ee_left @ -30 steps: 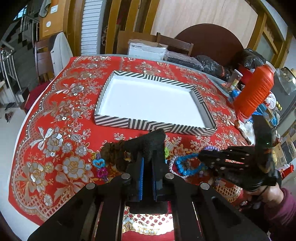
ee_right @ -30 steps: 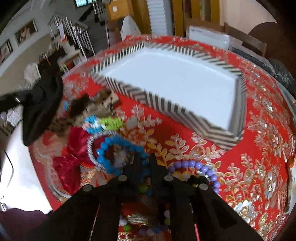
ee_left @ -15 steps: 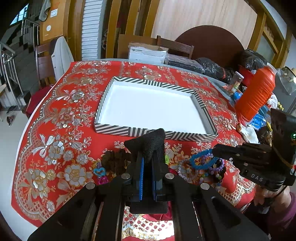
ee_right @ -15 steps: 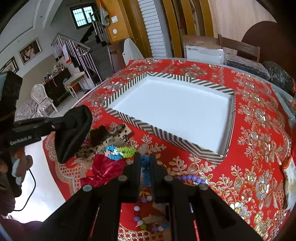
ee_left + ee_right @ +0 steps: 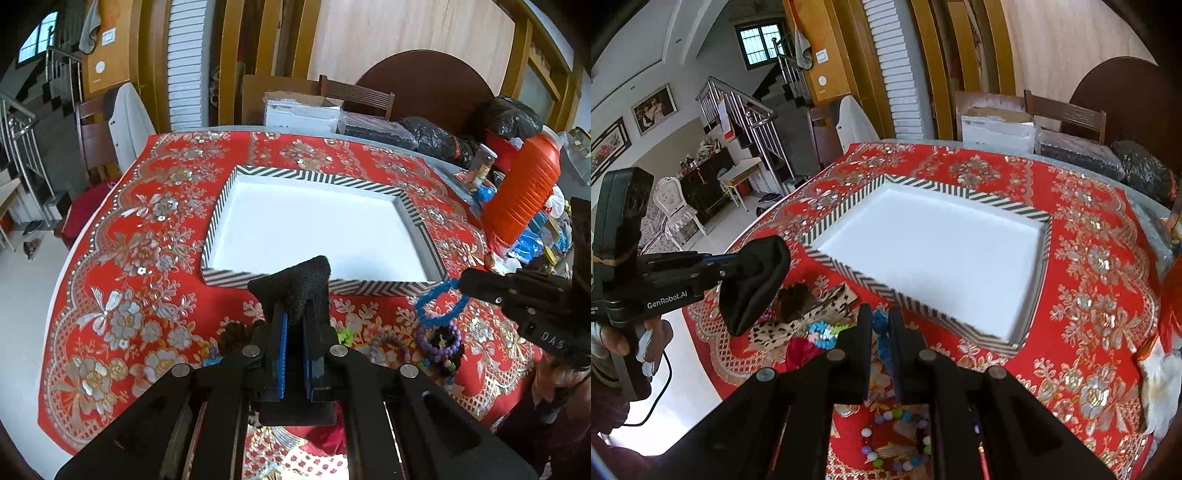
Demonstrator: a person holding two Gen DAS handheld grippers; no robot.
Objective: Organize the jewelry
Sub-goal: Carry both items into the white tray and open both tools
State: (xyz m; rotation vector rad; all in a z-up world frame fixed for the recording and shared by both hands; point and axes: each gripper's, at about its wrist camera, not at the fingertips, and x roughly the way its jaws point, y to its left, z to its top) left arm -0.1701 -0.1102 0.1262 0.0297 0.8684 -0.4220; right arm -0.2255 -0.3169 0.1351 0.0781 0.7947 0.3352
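Blue bead bracelet point(image 5: 439, 304): light, limp, likely slippery; best pinched across the strand. Held aloft by right gripper point(image 5: 880, 325), jaws closed on it, near striped tray point(image 5: 421, 221). Left gripper point(image 5: 295, 325): jaws clamped on black cloth point(image 5: 295, 282).

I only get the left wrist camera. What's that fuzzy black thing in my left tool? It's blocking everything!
Observer: In the right wrist view it's a soft black cloth, folded over the tip of the left tool and hanging down above the table.
Operator: Is anything hiding behind it?
Observer: Yes, a leopard-print bow lies flat on the tablecloth, just outside the near corner of the striped tray.
Operator: Does my other tool really have the blue bracelet?
Observer: Yes. The right wrist view shows the blue bracelet pinched between the fingers of the right tool.
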